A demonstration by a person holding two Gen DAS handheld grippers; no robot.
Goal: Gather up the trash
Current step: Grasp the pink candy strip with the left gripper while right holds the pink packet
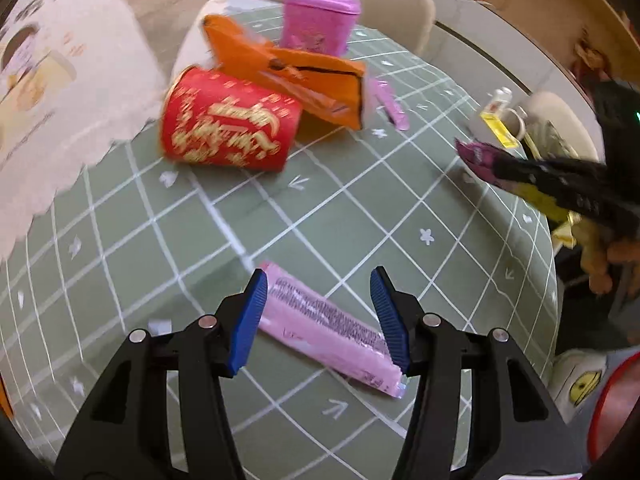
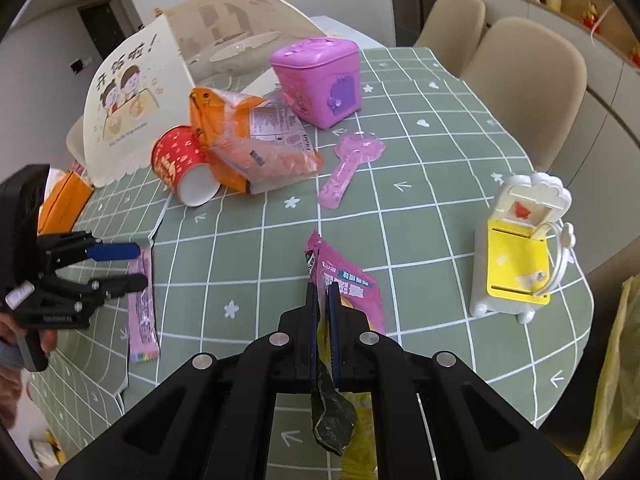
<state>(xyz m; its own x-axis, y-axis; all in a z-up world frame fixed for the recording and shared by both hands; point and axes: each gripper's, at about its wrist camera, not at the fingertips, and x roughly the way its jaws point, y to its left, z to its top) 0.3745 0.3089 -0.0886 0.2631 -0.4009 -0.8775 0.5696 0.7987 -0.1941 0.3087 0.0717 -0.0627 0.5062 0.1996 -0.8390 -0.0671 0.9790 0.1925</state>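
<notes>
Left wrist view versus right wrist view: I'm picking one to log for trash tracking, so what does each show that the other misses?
Only the left wrist view shows the left gripper head-on, its open jaws straddling the pink wrapper. Only the right wrist view shows the right gripper shut on a pink snack packet, plus the pink toy spoon laid out in full. Both share the green checked tablecloth, tipped red paper cup, orange bag and pink toy bin.

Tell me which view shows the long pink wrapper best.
Left wrist: the long pink wrapper lies large and central between the open left gripper fingers. Right wrist shows it small, foreshortened at the left edge.
</notes>
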